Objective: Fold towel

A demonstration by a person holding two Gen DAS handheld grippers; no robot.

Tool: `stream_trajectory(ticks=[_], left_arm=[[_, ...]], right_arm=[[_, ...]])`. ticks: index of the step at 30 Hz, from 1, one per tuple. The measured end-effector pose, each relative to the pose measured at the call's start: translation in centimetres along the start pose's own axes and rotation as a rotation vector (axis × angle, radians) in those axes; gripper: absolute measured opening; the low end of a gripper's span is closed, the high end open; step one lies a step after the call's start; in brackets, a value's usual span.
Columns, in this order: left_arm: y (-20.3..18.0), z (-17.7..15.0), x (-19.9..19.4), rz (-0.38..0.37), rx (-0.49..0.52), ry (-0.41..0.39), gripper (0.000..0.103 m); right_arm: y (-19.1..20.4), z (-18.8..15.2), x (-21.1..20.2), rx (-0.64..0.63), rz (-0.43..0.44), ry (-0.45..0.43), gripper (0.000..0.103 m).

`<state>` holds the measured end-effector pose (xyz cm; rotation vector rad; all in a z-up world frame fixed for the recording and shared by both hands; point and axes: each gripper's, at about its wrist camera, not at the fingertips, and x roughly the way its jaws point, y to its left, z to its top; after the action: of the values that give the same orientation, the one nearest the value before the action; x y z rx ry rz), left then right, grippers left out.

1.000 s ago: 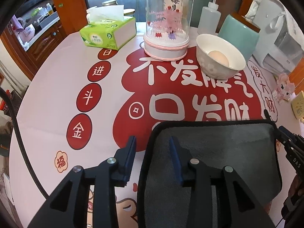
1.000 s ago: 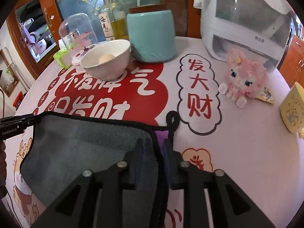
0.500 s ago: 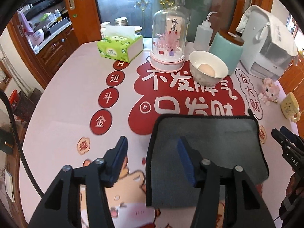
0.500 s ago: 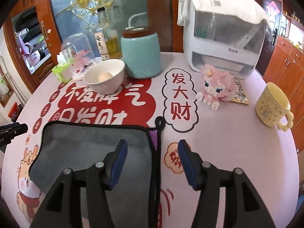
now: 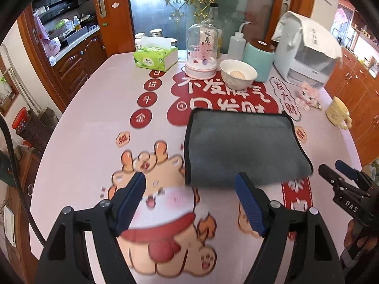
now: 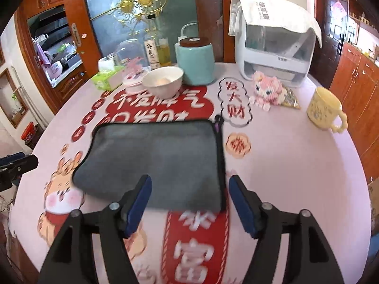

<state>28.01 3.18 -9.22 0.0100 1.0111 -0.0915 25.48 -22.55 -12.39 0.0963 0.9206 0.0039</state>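
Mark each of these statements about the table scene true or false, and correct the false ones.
1. The grey towel lies folded flat on the table. True.
2. The left claw is shut on the towel's edge. False: it is open and holds nothing.
3. The white bowl holds an egg. True.
4. The yellow mug stands on the towel. False: it stands apart, on the table to the towel's right.
5. The right claw is open. True.
6. The green tissue box sits inside the bowl. False: it rests on the table, at the far left.
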Motion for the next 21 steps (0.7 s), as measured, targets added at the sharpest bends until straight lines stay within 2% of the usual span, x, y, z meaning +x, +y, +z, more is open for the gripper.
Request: stream_trajectory(ticks=[5, 12, 18, 21], left_arm=[[0.7, -4.0, -3.1, -0.009, 0.022, 0.000, 0.077], [1.8, -9.8, -7.5, -0.067, 0.061, 0.023, 0.078], [2.4, -12.6, -9.9, -0.092, 0.054, 0.032, 0.079], [2.4, -13.2, -10.9, -0.094, 0.046, 0.028, 0.079]], right_arm=[[1.7, -3.9, -3.2, 0.048, -0.003, 0.023, 0.074], [3.8, -9.2, -7.7, 0.136, 0.026, 0.051, 0.081], [6.1, -12.6, -11.0, 0.149, 0.044, 0.073, 0.088], [7.3, -13.6, -12.2, 0.145, 0.082, 0.083, 0.089]])
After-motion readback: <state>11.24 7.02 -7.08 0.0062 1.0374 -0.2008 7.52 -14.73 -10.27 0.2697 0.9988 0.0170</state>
